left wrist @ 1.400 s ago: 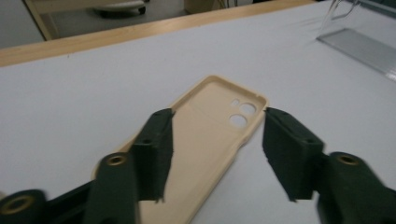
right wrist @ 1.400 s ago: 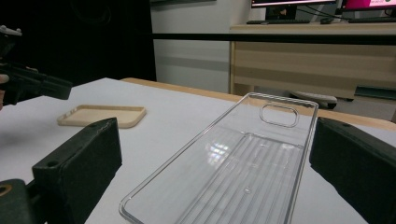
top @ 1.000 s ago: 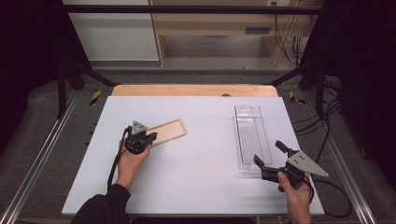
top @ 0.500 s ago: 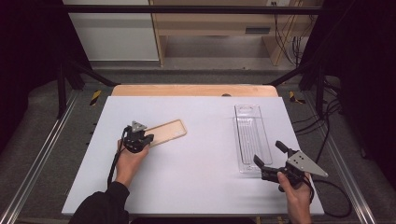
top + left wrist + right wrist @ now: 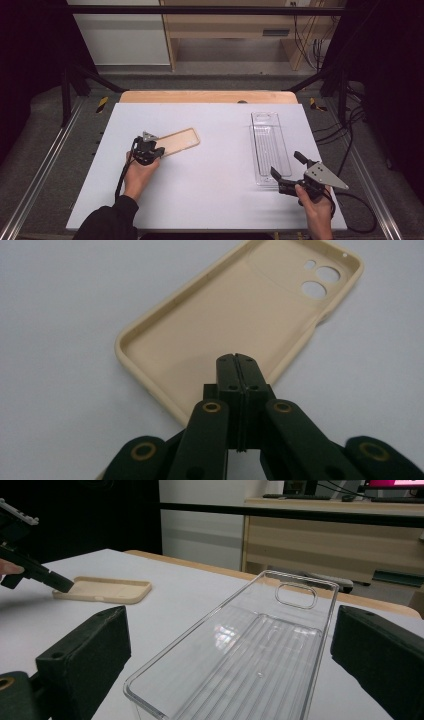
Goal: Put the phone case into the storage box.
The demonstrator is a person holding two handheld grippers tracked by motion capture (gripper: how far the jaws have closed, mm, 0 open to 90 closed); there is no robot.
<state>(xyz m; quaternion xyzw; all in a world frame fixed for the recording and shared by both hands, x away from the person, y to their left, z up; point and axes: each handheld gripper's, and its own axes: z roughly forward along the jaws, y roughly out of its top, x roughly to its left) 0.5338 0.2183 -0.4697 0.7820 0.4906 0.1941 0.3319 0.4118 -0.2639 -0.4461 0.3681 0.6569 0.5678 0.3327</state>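
Item 1: beige phone case (image 5: 177, 141), lying open side up on the left half of the white surface (image 5: 210, 170), camera cut-outs at its far right end. It sits flat, angled from near left to far right.

Item 2: your left hand-held gripper (image 5: 148, 150), clenched with its jaws pressed together and nothing between them. In the left gripper view the closed tips (image 5: 238, 365) sit over the near end of the case, above its inner floor; whether they touch it cannot be told.

Item 3: clear plastic tray (image 5: 270, 147), long and ribbed, on the right half of the surface, well apart from the case, running near to far.

Item 4: your right hand-held gripper (image 5: 287, 172), released, jaws spread wide at the near end of the tray, one on either side of its near corner (image 5: 150, 700).
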